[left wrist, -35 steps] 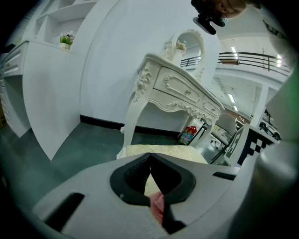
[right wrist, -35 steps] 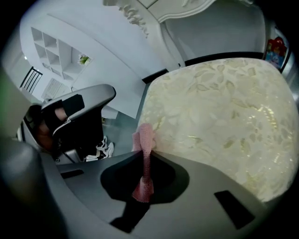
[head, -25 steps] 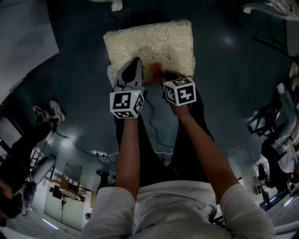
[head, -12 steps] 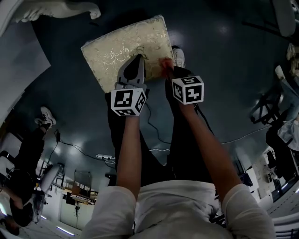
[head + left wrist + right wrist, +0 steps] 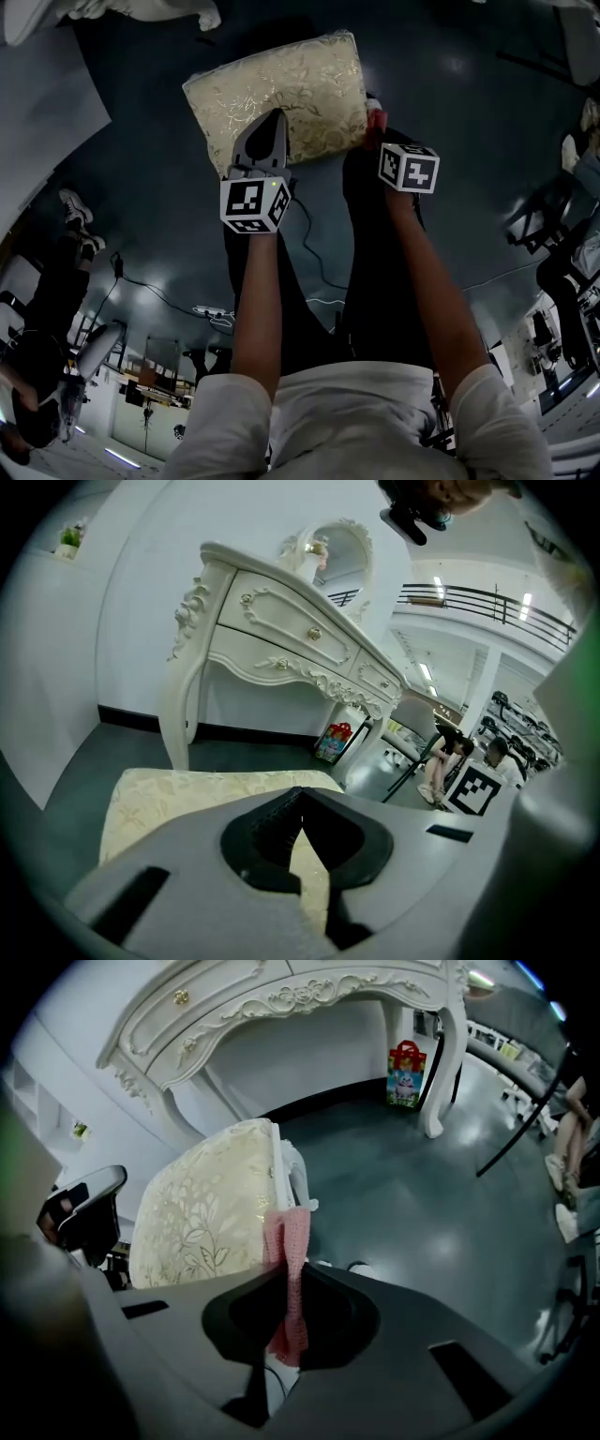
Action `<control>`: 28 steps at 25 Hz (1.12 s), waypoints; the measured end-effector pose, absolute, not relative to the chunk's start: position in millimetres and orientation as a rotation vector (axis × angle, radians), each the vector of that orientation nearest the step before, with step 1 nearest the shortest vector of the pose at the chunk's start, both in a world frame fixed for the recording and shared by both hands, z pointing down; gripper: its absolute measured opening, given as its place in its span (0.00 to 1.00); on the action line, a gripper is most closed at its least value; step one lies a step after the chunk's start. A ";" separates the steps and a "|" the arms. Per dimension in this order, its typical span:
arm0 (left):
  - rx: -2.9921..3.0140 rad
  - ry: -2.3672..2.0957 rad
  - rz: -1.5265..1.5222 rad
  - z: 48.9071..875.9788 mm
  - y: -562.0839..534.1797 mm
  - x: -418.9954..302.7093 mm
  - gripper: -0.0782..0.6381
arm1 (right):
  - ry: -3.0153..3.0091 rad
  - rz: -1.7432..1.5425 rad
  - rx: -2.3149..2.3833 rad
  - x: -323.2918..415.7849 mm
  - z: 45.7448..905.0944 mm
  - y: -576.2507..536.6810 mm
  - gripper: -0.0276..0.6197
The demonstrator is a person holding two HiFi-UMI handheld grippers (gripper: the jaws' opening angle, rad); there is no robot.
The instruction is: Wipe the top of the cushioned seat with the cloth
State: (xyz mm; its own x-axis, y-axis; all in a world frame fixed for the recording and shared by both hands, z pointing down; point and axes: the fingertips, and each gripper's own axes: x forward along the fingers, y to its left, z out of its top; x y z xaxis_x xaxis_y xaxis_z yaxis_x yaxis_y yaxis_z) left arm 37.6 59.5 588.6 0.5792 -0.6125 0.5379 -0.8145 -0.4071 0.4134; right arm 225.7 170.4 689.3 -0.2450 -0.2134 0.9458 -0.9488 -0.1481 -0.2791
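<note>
The cushioned seat (image 5: 272,94) is cream with a gold floral pattern and stands on the dark floor in front of me. My left gripper (image 5: 267,131) rests over its near edge, jaws shut and empty (image 5: 301,797); cushion fabric (image 5: 187,794) shows beneath it. My right gripper (image 5: 379,129) is just off the seat's near right corner, above the floor. It is shut on a pink knitted cloth (image 5: 289,1241), which stands up between the jaws. In the right gripper view the seat (image 5: 206,1208) lies to the left of the cloth.
A white carved dressing table (image 5: 281,635) stands behind the seat, also in the right gripper view (image 5: 281,997). A red gift bag (image 5: 405,1063) sits by its leg. A cable (image 5: 309,234) trails on the floor near my legs. People sit at the right (image 5: 441,761).
My right gripper has moved right with the cloth, from the seat's near edge to just beyond its right corner. The left gripper has kept its place on the near edge.
</note>
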 end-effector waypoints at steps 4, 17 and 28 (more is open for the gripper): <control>2.134 -1.173 0.390 588.8 62.6 8.1 0.13 | -1.406 1.458 1.377 232.5 704.1 172.2 0.08; 2.029 -1.379 0.385 575.6 79.2 -127.2 0.13 | -1.739 1.414 1.241 72.4 633.5 139.1 0.08; 1.955 -1.448 0.381 574.1 93.1 -188.6 0.13 | -1.729 1.492 0.789 -140.1 672.8 204.9 0.08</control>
